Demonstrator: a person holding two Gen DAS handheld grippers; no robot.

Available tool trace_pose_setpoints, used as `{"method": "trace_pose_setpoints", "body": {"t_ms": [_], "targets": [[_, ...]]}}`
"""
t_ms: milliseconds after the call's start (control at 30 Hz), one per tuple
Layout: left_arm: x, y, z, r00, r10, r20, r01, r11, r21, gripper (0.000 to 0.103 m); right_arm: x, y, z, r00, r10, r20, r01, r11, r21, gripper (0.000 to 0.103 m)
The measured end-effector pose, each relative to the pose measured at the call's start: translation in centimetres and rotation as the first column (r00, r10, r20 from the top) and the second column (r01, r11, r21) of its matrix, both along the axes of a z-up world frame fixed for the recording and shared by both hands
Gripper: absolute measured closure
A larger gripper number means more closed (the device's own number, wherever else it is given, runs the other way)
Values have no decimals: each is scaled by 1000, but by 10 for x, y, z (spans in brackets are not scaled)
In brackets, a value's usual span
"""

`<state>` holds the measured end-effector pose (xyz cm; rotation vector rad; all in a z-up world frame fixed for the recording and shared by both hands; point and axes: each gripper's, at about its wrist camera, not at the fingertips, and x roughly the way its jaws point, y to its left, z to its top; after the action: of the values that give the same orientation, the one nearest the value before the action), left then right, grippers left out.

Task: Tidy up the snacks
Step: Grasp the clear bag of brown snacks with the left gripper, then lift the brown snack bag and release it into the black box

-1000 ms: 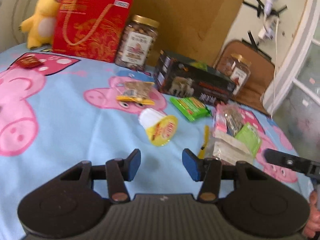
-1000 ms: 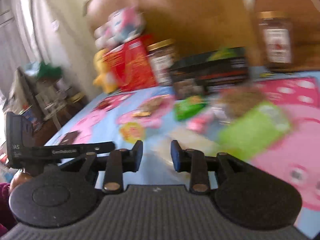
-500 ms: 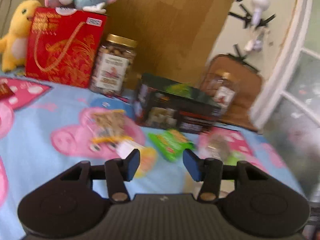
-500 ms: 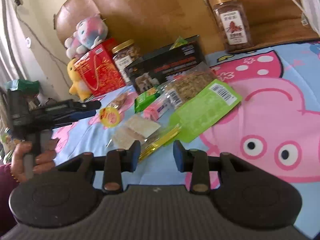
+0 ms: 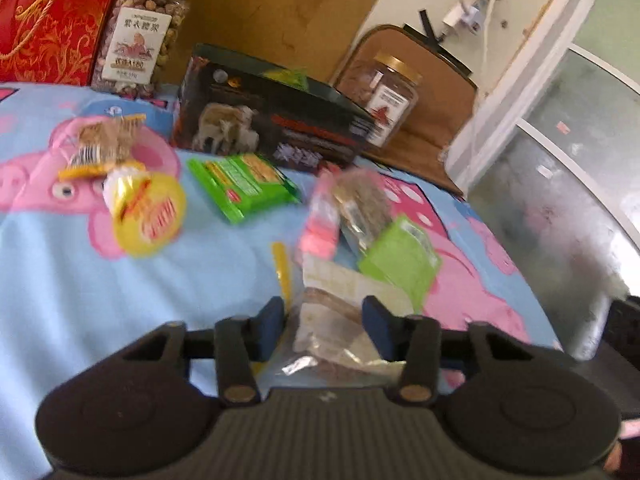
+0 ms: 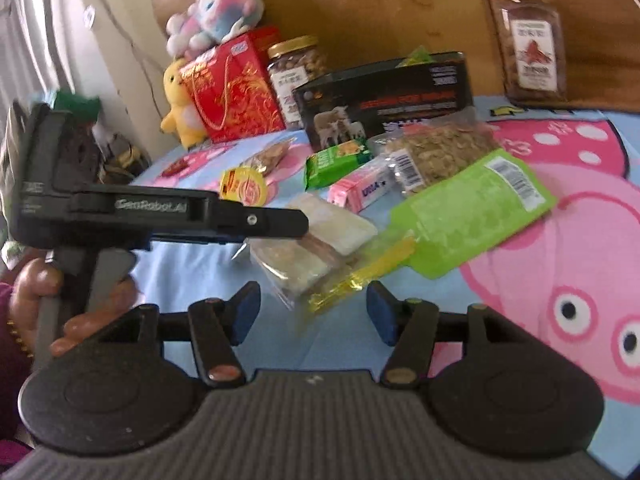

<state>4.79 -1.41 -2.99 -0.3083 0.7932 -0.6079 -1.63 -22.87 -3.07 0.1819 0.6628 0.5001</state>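
Left wrist, gripper: the left gripper [image 5: 323, 322] has just been closing; the clear packet [image 5: 340, 320] lies between the jaws, but a gap shows on each side, so the pads are not yet pressing.
Left wrist, snacks: yellow cup [image 5: 150, 216] and green bar [image 5: 244, 186] lie apart on the blue sheet [image 5: 100, 288]; the pile of packets sits just ahead, with the dark box [image 5: 272, 128] behind.
Left wrist, risk: the view is blurred, and I judge that a pinch on the crinkly film alone could slip or drag the pile.

Right wrist, gripper: the right gripper [image 6: 312, 314] has just been opening and is released, with nothing between the jaws.
Right wrist, snacks: the yellow stick [image 6: 360, 274] and clear packet [image 6: 308, 248] lie just ahead, partly under the green pouch [image 6: 476, 212].
Right wrist, risk: the left gripper [image 6: 288, 220] reaches over the same packet; both tools working one pile could collide.
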Motion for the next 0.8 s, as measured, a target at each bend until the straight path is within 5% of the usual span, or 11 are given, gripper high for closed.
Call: {"method": "trace_pose_setpoints", "body": {"t_ms": [233,800], "targets": [[-46,22,3,998,41,-47,-43,999,-33,60,-27,-16,3,999,46,11,-46,999,4,41],[-41,28,12,998,51,-36,-52,998,-39,47,-42,-9,7,996,42,80,-35,996,-79,35]]}}
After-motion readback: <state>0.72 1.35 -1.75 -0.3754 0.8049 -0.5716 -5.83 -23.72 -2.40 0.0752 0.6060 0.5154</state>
